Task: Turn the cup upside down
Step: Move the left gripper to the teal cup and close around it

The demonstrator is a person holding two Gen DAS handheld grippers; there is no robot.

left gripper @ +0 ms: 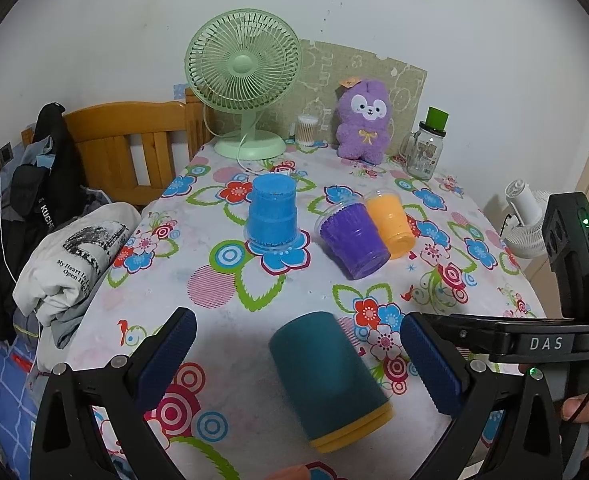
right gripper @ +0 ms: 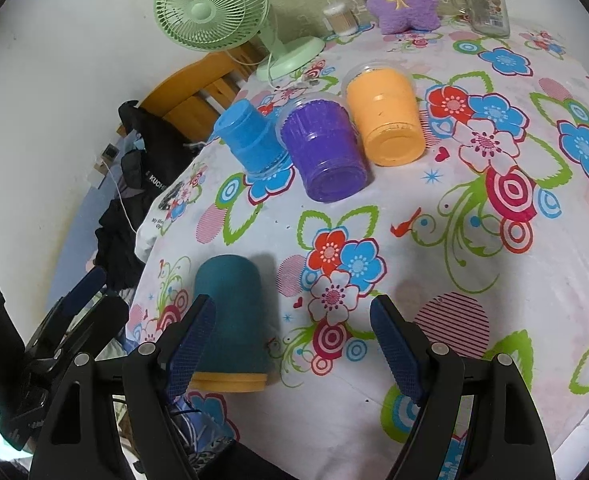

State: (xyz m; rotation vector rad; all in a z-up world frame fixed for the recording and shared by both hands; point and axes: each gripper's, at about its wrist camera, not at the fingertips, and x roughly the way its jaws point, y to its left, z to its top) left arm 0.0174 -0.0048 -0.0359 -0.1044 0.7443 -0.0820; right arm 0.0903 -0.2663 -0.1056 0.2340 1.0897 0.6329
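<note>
A teal cup (left gripper: pixel 328 376) with a yellow rim stands upside down on the floral tablecloth near the front edge; it also shows in the right wrist view (right gripper: pixel 230 320). My left gripper (left gripper: pixel 298 360) is open, its pads apart on either side of the cup, not touching it. My right gripper (right gripper: pixel 294 344) is open and empty, just right of the cup; its left finger (right gripper: pixel 192 344) overlaps the cup's side. A blue cup (left gripper: pixel 272 212), a purple cup (left gripper: pixel 352 240) and an orange cup (left gripper: pixel 390 224) stand upside down further back.
A green desk fan (left gripper: pixel 244 80), a purple plush toy (left gripper: pixel 364 120), a glass jar (left gripper: pixel 424 148) and a cotton swab tub (left gripper: pixel 307 130) stand at the table's back. A wooden bed frame (left gripper: pixel 130 144) with clothes (left gripper: pixel 70 256) lies left. A white fan (left gripper: pixel 524 220) stands right.
</note>
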